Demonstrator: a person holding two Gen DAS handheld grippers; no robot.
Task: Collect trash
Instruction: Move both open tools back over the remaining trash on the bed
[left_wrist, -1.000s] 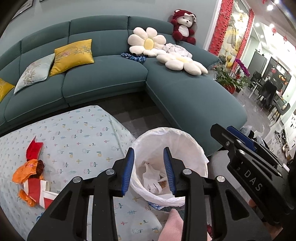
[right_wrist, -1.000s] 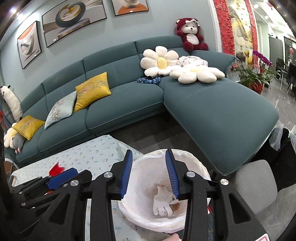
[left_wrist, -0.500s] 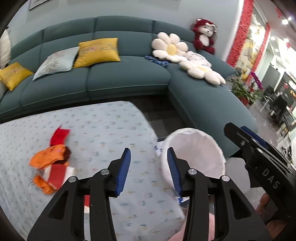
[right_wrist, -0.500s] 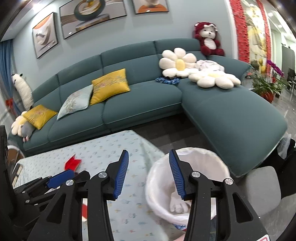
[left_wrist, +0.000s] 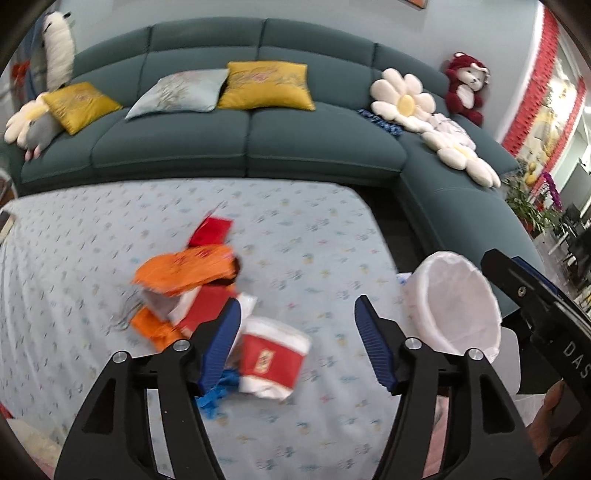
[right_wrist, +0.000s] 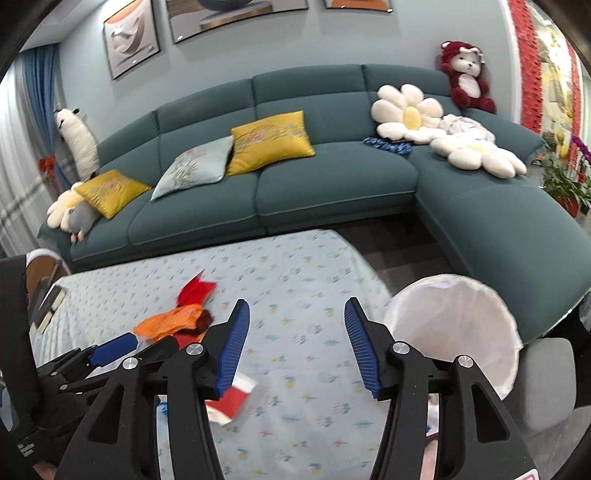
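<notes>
Reaching back toward the litter is judged to be the step in hand: both pairs of jaws have just been opening, stand spread, and nothing is caught between them. The left gripper (left_wrist: 297, 339) is aimed down at the surface (left_wrist: 295, 221), where the trash is heaped: an orange wrapper (left_wrist: 184, 271), a red scrap (left_wrist: 210, 230) at its 12 o'clock, and a red-and-white packet (left_wrist: 271, 356) lying just inside the left-hand jaw. The right gripper (right_wrist: 295, 341) hovers over bare cloth, with the same pile at its 9 o'clock. The lined bin (left_wrist: 456, 299) stands off the surface's edge, at 3 o'clock from the left gripper. For the next move, the jaws would have to be lowered around one piece, most likely the packet, and closed. Motion blur smears the printing on the wrappers; a blue scrap (left_wrist: 218, 391) is partly hidden behind the left-hand jaw, and the bin's contents cannot be seen.
</notes>
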